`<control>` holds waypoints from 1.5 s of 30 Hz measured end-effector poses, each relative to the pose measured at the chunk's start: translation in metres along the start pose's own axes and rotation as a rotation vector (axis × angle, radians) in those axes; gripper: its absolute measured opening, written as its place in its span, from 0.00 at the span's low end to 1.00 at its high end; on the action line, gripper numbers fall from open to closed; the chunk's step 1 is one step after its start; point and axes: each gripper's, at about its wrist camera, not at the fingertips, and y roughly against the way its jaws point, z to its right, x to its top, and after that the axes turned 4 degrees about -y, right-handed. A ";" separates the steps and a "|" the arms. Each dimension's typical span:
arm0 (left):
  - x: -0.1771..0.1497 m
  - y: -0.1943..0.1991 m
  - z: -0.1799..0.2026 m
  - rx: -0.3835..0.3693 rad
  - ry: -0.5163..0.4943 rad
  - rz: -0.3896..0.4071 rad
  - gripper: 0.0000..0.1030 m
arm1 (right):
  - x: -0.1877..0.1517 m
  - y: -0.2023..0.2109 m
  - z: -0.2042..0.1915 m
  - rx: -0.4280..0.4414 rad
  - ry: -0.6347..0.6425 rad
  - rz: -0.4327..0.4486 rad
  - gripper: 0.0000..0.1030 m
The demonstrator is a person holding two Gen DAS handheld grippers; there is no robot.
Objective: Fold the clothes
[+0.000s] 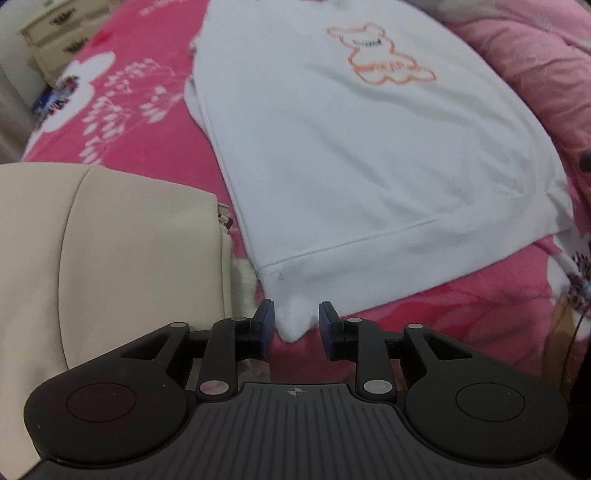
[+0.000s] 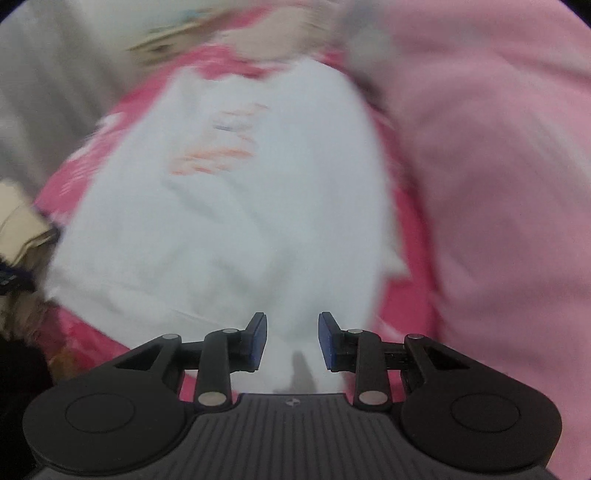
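Observation:
A white sweatshirt (image 1: 351,147) with an orange bear outline (image 1: 380,55) lies flat on a pink flowered bedspread (image 1: 140,103), its sides folded in. My left gripper (image 1: 295,325) hangs over the garment's near left hem corner. Its jaws stand apart, the corner's tip lies between them, and the pads (image 1: 266,320) do not press on it. The right wrist view is blurred. There my right gripper (image 2: 291,339) is open over the near edge of the same sweatshirt (image 2: 240,203), with white cloth below the gap.
A beige folded fabric item (image 1: 110,258) lies at the left, next to the hem corner. A pale pink quilt (image 2: 498,184) is bunched along the right side. A cream dresser (image 1: 48,33) stands beyond the bed at far left.

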 end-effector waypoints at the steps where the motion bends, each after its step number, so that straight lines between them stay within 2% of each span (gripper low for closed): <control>1: -0.002 0.001 0.003 0.005 -0.004 0.021 0.25 | 0.006 -0.004 -0.010 0.021 0.038 0.011 0.32; 4: -0.003 0.008 0.008 0.006 -0.004 0.079 0.29 | 0.013 -0.017 -0.030 0.073 0.085 0.026 0.31; 9: 0.009 0.014 0.007 -0.022 -0.002 0.168 0.45 | -0.009 -0.047 -0.022 0.012 0.022 -0.013 0.31; 11: 0.015 0.015 0.007 -0.039 -0.015 0.189 0.46 | -0.027 -0.060 -0.015 -0.033 -0.016 -0.085 0.29; 12: 0.020 0.015 0.008 -0.050 -0.024 0.196 0.47 | -0.032 -0.059 -0.012 -0.029 -0.035 -0.090 0.27; 15: 0.039 0.004 0.013 -0.088 -0.043 0.184 0.48 | -0.044 -0.052 -0.003 -0.019 -0.086 -0.085 0.26; 18: 0.057 -0.021 0.025 -0.099 -0.095 0.179 0.48 | -0.025 -0.037 0.008 -0.059 -0.108 0.065 0.26; 20: 0.060 -0.045 0.028 -0.037 -0.112 0.112 0.48 | -0.014 -0.033 0.021 -0.089 -0.150 0.137 0.26; 22: 0.060 -0.065 0.025 0.020 -0.110 0.026 0.47 | -0.017 -0.039 0.035 -0.113 -0.204 0.127 0.26; 24: 0.058 -0.072 0.024 0.038 -0.124 0.000 0.47 | -0.027 -0.053 0.048 -0.164 -0.240 0.050 0.25; 25: 0.058 -0.071 0.024 0.037 -0.128 -0.006 0.47 | -0.033 -0.056 0.051 -0.175 -0.246 0.035 0.24; 29: 0.072 -0.048 0.021 0.027 -0.089 0.034 0.48 | -0.030 -0.037 0.053 -0.151 -0.250 0.094 0.25; 31: 0.086 -0.038 0.018 0.009 -0.059 0.059 0.48 | -0.022 -0.026 0.052 -0.150 -0.232 0.133 0.25; 34: 0.114 -0.028 0.015 -0.015 -0.042 0.072 0.49 | -0.011 -0.022 0.051 -0.201 -0.194 0.148 0.26; 36: 0.138 -0.026 0.025 -0.021 -0.057 0.064 0.49 | -0.009 -0.025 0.048 -0.229 -0.218 0.141 0.32; 38: 0.165 -0.027 0.041 -0.036 -0.093 0.054 0.49 | -0.012 -0.029 0.048 -0.235 -0.268 0.132 0.34; 41: 0.201 -0.035 0.076 -0.073 -0.184 0.043 0.49 | -0.018 -0.034 0.049 -0.233 -0.332 0.121 0.46; 45: 0.235 -0.055 0.132 -0.198 -0.279 0.075 0.50 | -0.017 -0.042 0.050 -0.235 -0.355 0.108 0.50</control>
